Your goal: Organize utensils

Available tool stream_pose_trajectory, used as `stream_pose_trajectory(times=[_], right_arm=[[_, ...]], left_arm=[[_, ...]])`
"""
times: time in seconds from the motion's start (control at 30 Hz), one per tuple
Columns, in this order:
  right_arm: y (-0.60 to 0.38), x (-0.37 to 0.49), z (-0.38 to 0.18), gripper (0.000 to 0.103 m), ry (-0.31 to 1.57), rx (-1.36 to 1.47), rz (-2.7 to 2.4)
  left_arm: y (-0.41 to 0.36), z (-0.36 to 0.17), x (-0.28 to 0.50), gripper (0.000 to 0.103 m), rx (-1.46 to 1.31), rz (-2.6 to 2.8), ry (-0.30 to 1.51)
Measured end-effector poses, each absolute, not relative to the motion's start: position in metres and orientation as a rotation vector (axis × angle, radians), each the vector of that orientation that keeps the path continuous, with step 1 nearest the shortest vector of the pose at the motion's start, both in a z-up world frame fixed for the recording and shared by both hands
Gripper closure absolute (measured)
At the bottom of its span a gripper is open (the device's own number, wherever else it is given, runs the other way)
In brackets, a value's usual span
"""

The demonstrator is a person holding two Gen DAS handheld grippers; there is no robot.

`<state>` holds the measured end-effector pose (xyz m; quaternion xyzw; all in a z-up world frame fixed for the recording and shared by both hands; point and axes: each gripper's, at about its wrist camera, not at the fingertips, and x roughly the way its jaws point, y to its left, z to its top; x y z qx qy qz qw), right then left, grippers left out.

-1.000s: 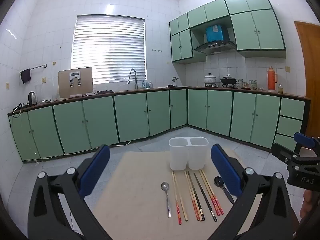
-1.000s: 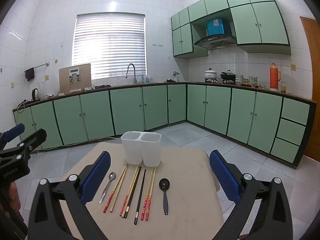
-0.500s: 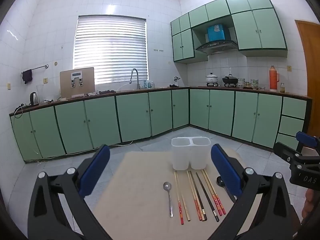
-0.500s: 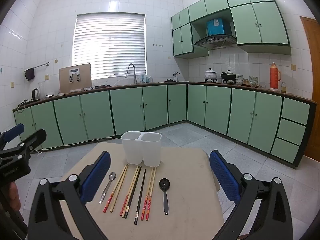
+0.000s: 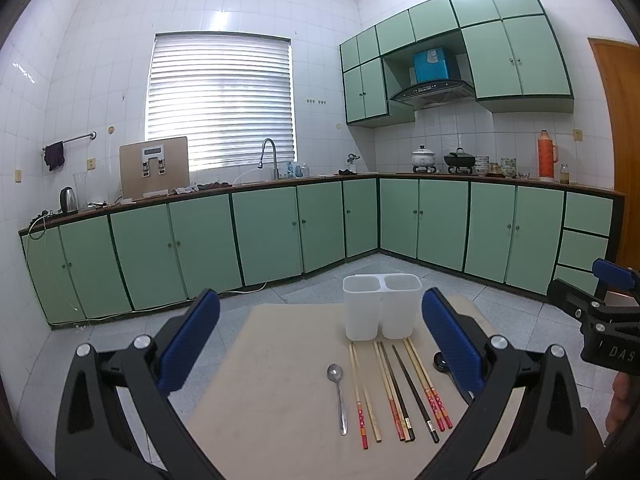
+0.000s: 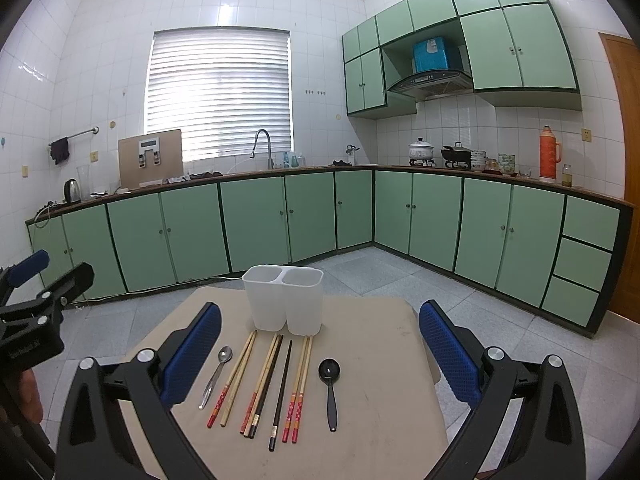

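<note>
Chopsticks (image 6: 264, 384) lie packed side by side on the desk (image 6: 380, 380), between a metal spoon (image 6: 216, 376) and a black spoon (image 6: 330, 388), just before the empty two-cell holder (image 6: 284, 300). My left gripper (image 5: 320, 344) and right gripper (image 6: 320, 352) hover wide apart, holding nothing. I risk pinching several sticks at once, or knocking the light holder over.

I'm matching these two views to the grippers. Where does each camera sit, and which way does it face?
Left wrist: on the left gripper, facing holder and chopsticks; right gripper at right edge.
Right wrist: on the right gripper, same direction; left gripper at left edge.
Shared: table, utensils, kitchen.
</note>
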<state>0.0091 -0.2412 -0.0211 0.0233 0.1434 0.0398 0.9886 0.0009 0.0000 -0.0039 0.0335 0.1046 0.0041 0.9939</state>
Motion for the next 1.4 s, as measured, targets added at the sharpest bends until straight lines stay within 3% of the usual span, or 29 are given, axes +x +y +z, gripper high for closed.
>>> stream_pose_trajectory(times=[1.4], right_arm=[[-0.2399,0.0093,-0.0242,0.006,0.286,0.053,0.08]], left_arm=[[0.0015,-0.0022,-0.0018,0.005,0.076,0.011,0.206]])
